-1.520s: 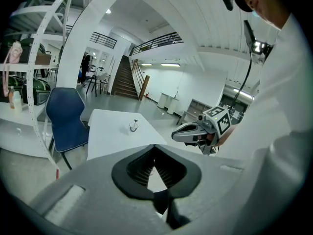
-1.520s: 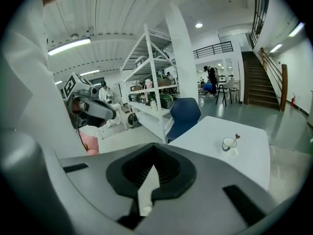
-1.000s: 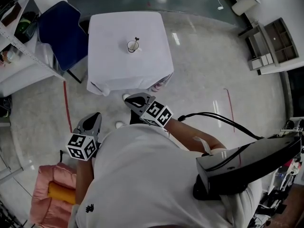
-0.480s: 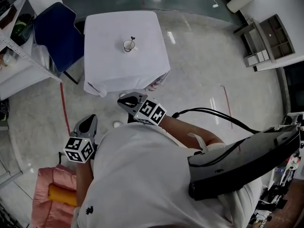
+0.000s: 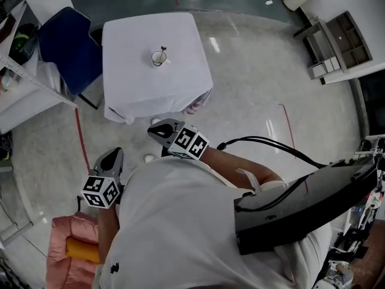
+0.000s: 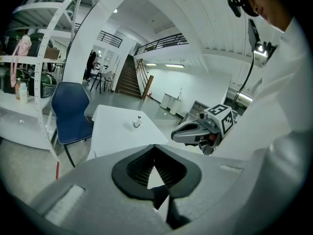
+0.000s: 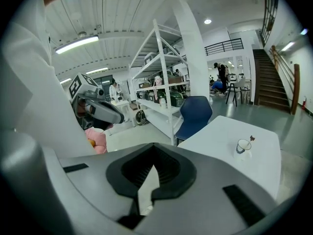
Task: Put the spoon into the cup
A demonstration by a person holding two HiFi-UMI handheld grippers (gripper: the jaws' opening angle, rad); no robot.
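Before you: white-clothed table [image 5: 138,83] on glossy grey floor [image 5: 258,83]; blue chair [image 5: 63,41] between it and white shelving [image 7: 164,82].

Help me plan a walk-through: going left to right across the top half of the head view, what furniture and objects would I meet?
Blue chair → cup on the white table → open shelf unit.

No words, numbers or brand names can be read. The left cube [image 5: 101,189] and the right cube [image 5: 191,143] bear only black-and-white square patterns. The shirt's dark emblem [image 5: 113,263] is too small to make out.
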